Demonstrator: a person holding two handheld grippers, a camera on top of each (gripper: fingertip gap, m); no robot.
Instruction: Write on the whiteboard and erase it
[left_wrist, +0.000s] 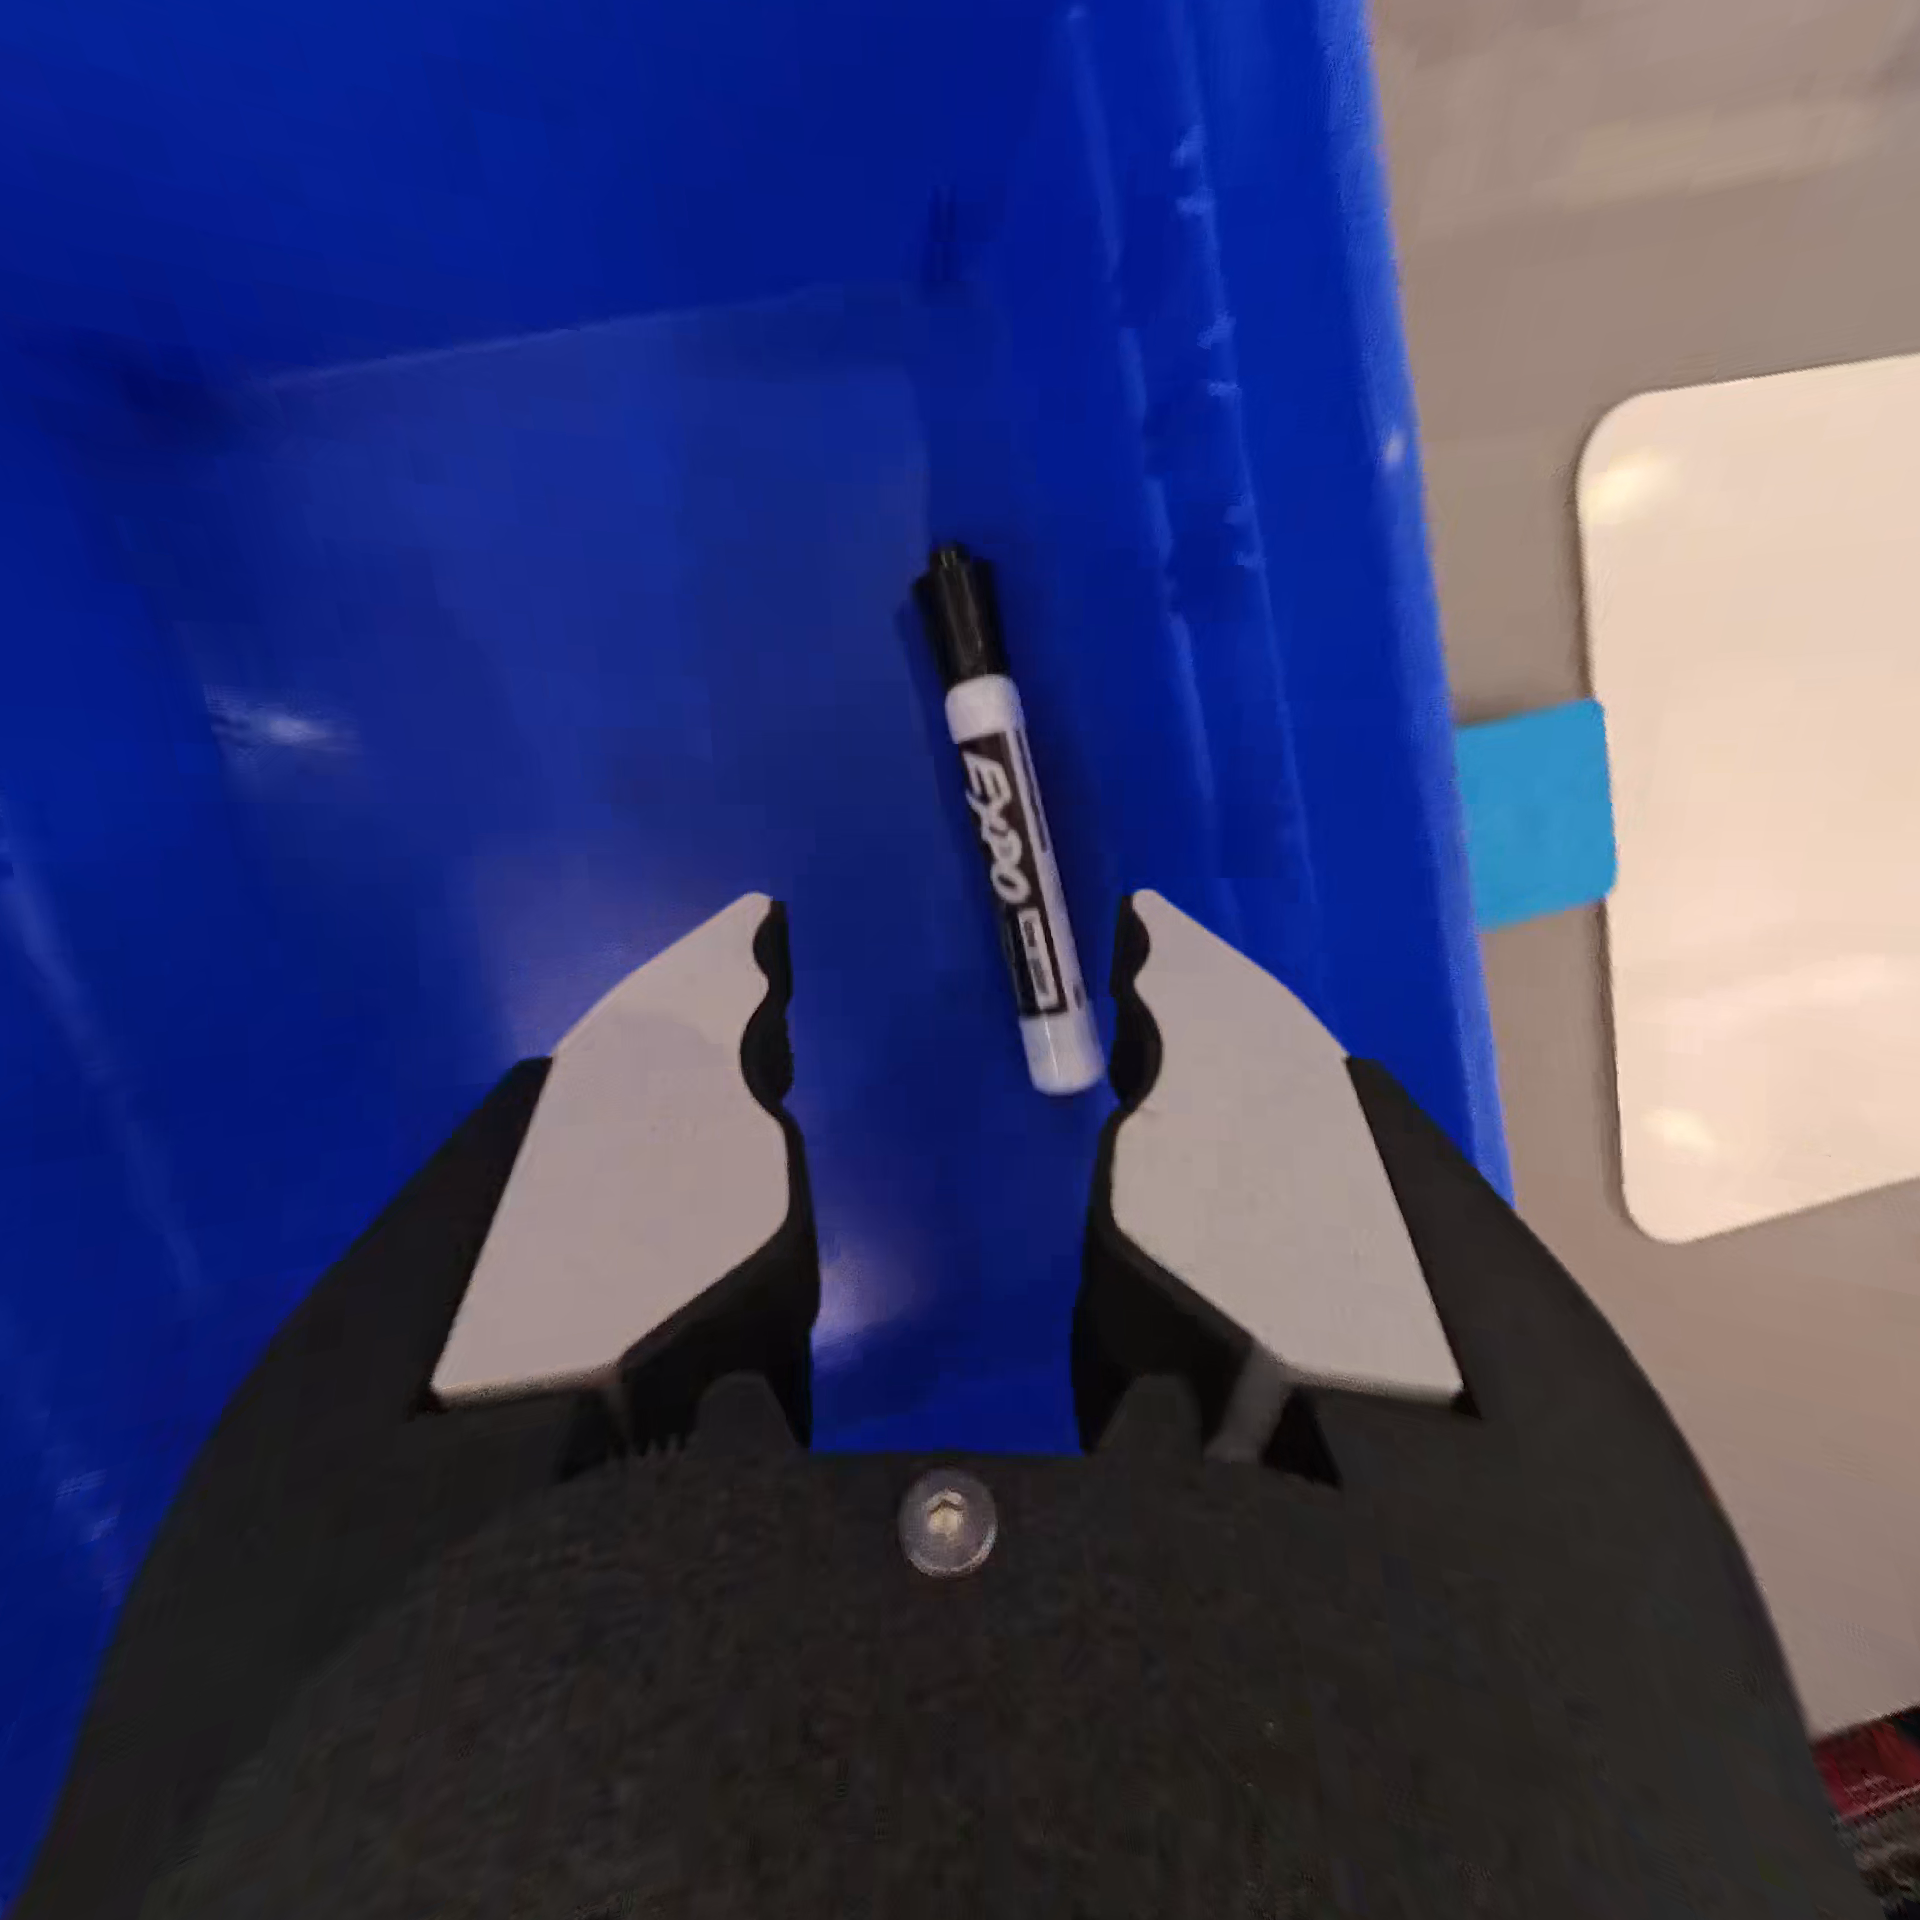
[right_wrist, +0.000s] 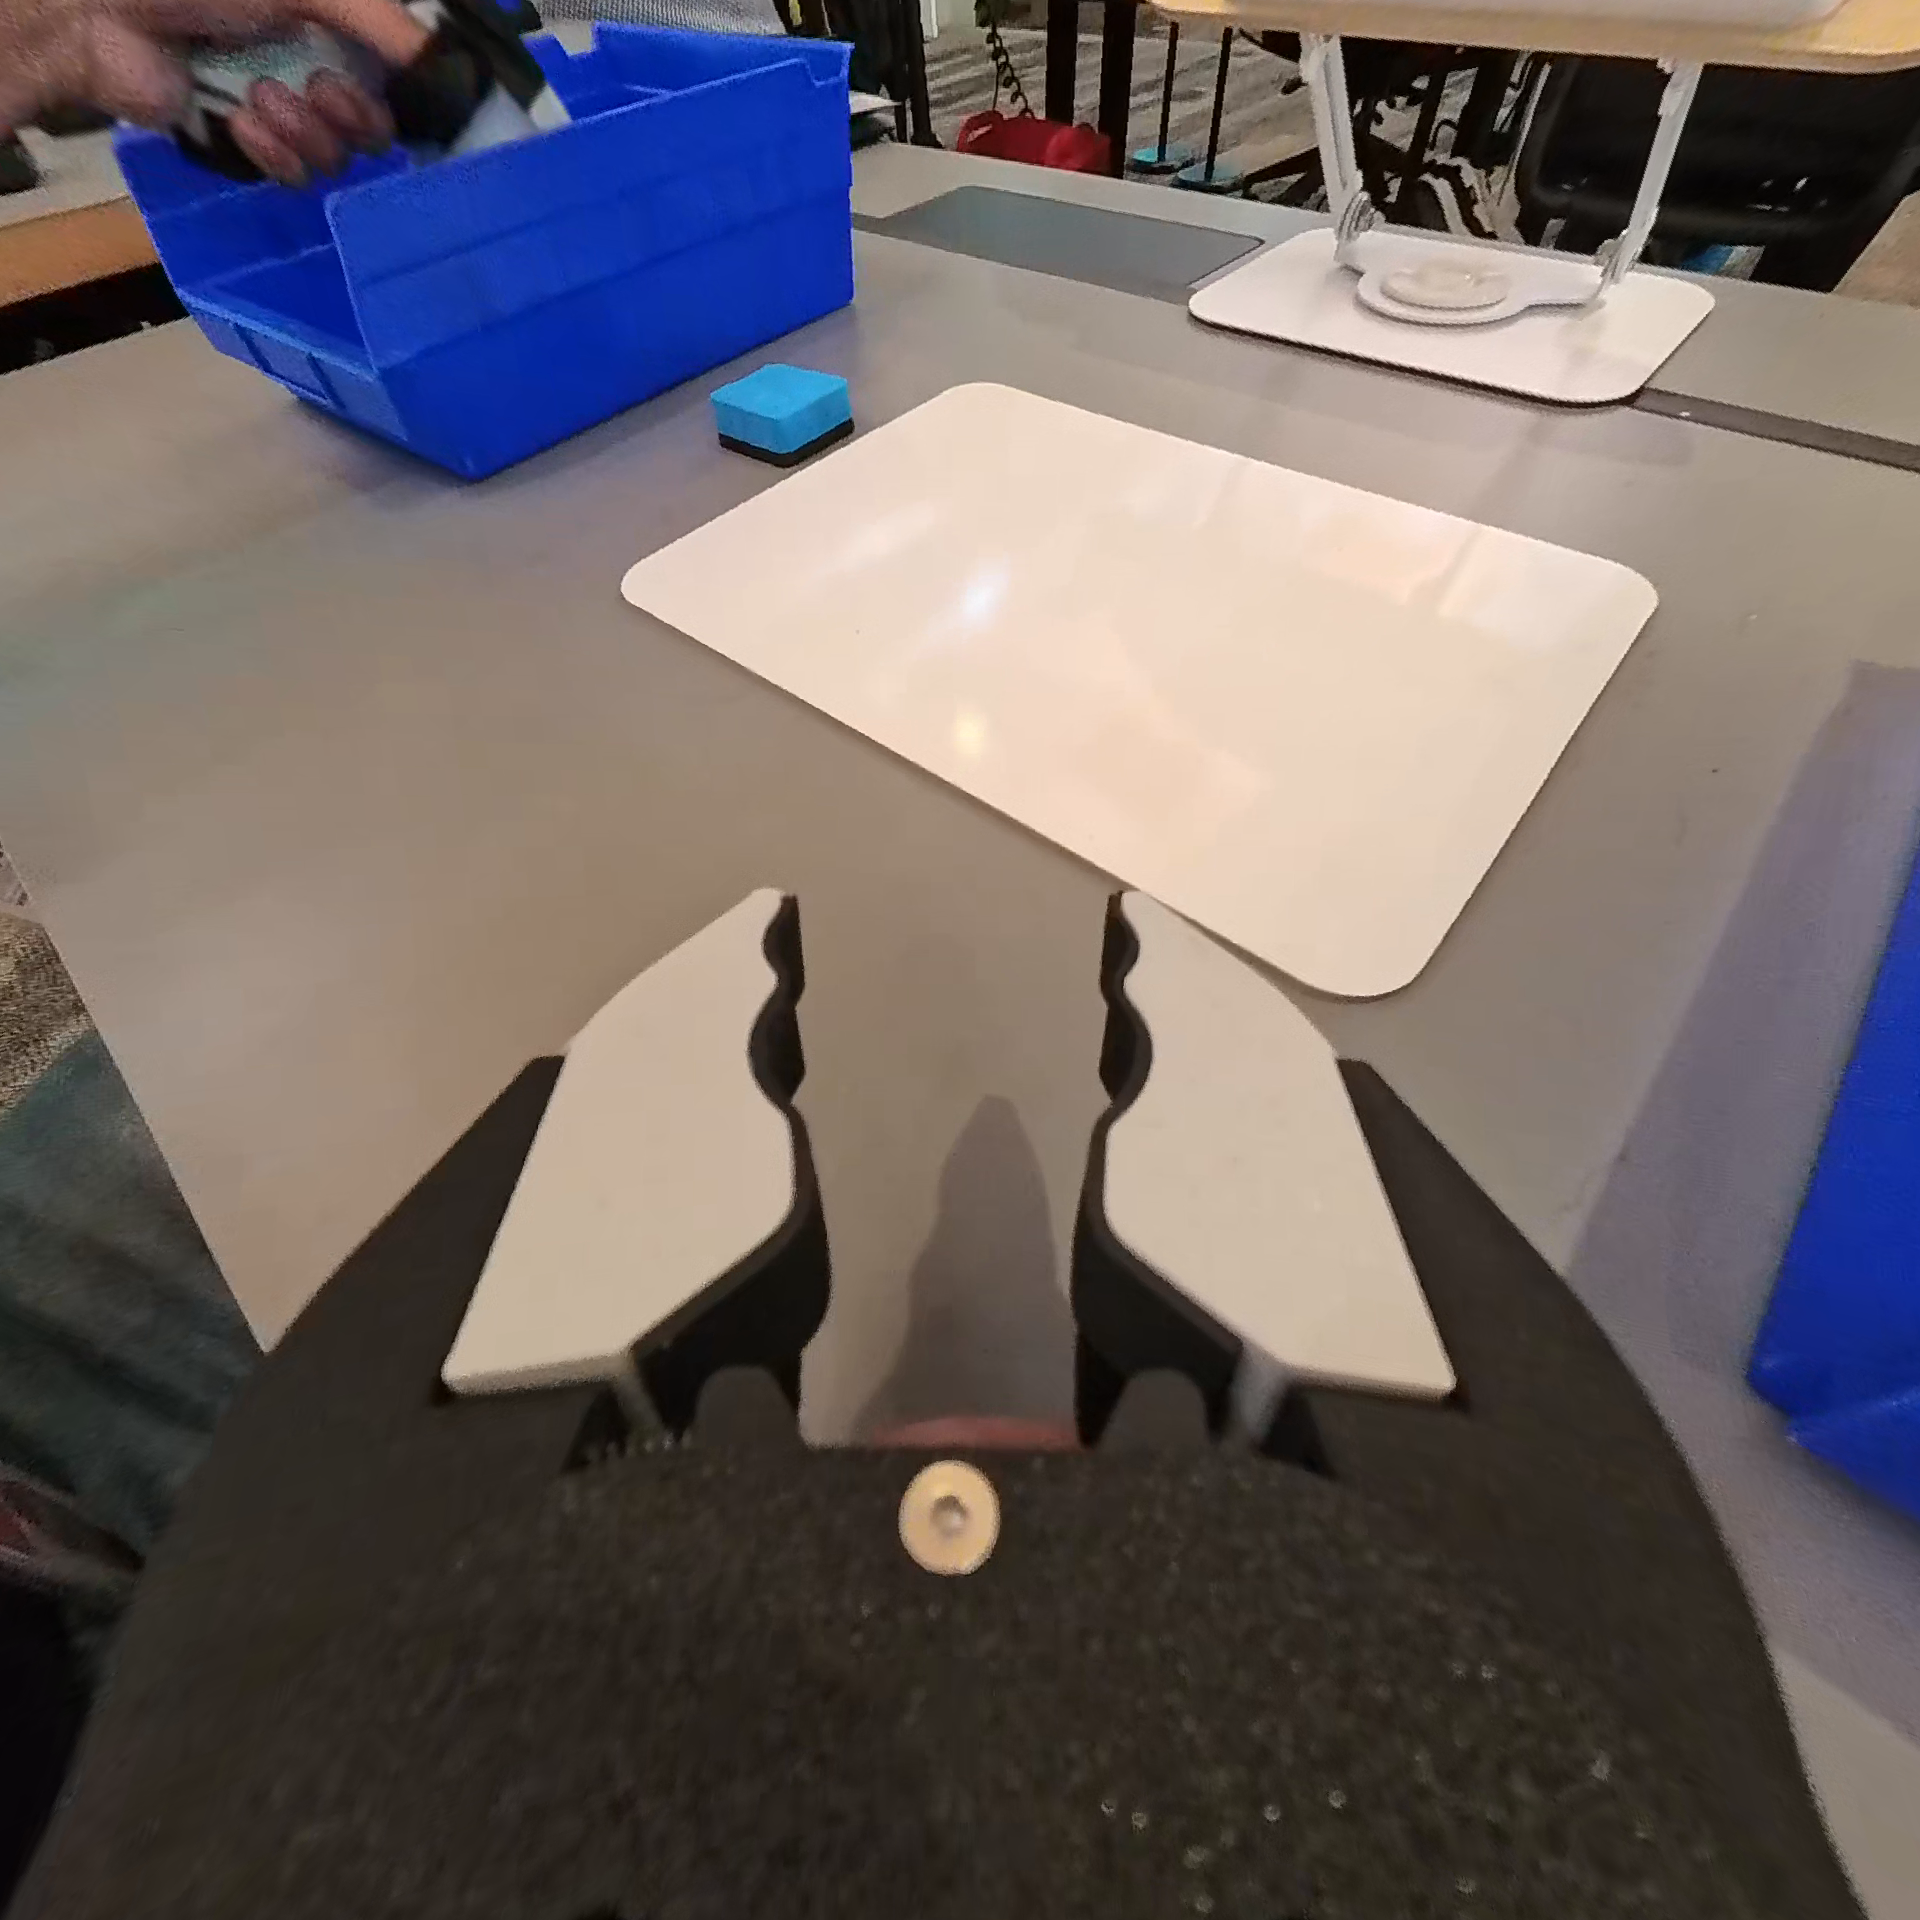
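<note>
left wrist view: my left gripper (left_wrist: 951, 997) hangs inside the blue bin (left_wrist: 520, 520), looking down at its floor. the jaws stand spread, nothing between them. a marker (left_wrist: 1006, 821) with a black cap and a white barrel lies flat on the bin floor, close to the bin's right wall, cap end pointing away from me. its near end sits just beside my right finger (left_wrist: 1226, 1174), slightly ahead of the pad; i cannot tell if they touch. past the bin wall, on the right, i see the grey table (left_wrist: 1662, 208), a corner of the whiteboard (left_wrist: 1766, 779) and a blue eraser (left_wrist: 1536, 812) lying at the board's edge, between bin and board.

right wrist view: my right gripper (right_wrist: 951, 997) hovers low over the table (right_wrist: 364, 727), jaws spread and empty, its shadow on the surface between the fingers. the whiteboard (right_wrist: 1143, 675) lies flat ahead and a little right, blank and glossy, its near corner just past my right fingertip. the eraser (right_wrist: 784, 412), blue on top with a black base, sits just off the board's far left corner, apart from it. behind the eraser stands the bin (right_wrist: 582, 301), with dividers inside. a hand (right_wrist: 208, 73) holds the left gripper (right_wrist: 468, 88) down into it, blurred. far right sits a white stand (right_wrist: 1455, 301) on a flat base. a blue cloth-like thing (right_wrist: 1860, 1195) lies at the right edge.
</note>
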